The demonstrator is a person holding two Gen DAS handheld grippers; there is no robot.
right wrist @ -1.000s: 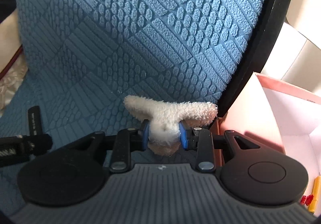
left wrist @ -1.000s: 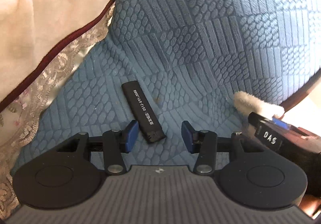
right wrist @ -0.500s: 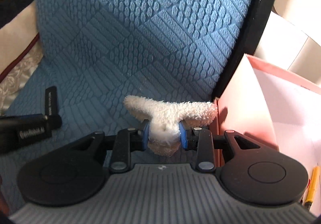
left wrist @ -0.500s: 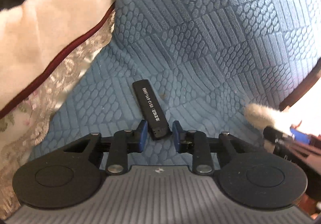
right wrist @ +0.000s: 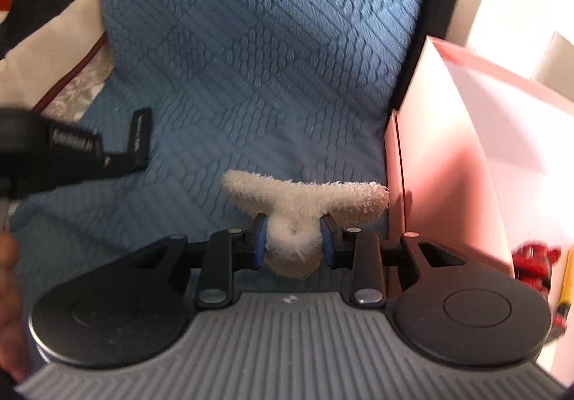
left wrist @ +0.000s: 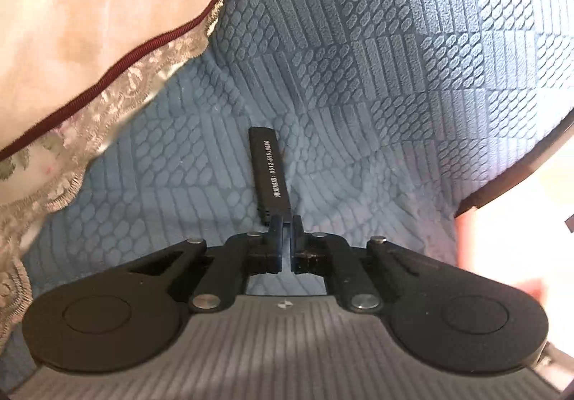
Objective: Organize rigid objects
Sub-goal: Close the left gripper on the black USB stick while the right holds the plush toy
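Clamping the black stick (left wrist: 268, 173) endwise, the left claw (left wrist: 286, 225) reaches level; the right claw (right wrist: 294, 243) squeezes a seemingly fleecy toy (right wrist: 305, 197).

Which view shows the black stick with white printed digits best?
The left wrist view: the black stick runs centrally, print visible, its near end pinched by the left gripper. The right wrist view catches only its blurred far part behind that gripper.

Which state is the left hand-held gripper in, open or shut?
Shut: the left hand-held gripper has its blue pads clamped on the black stick's near end.
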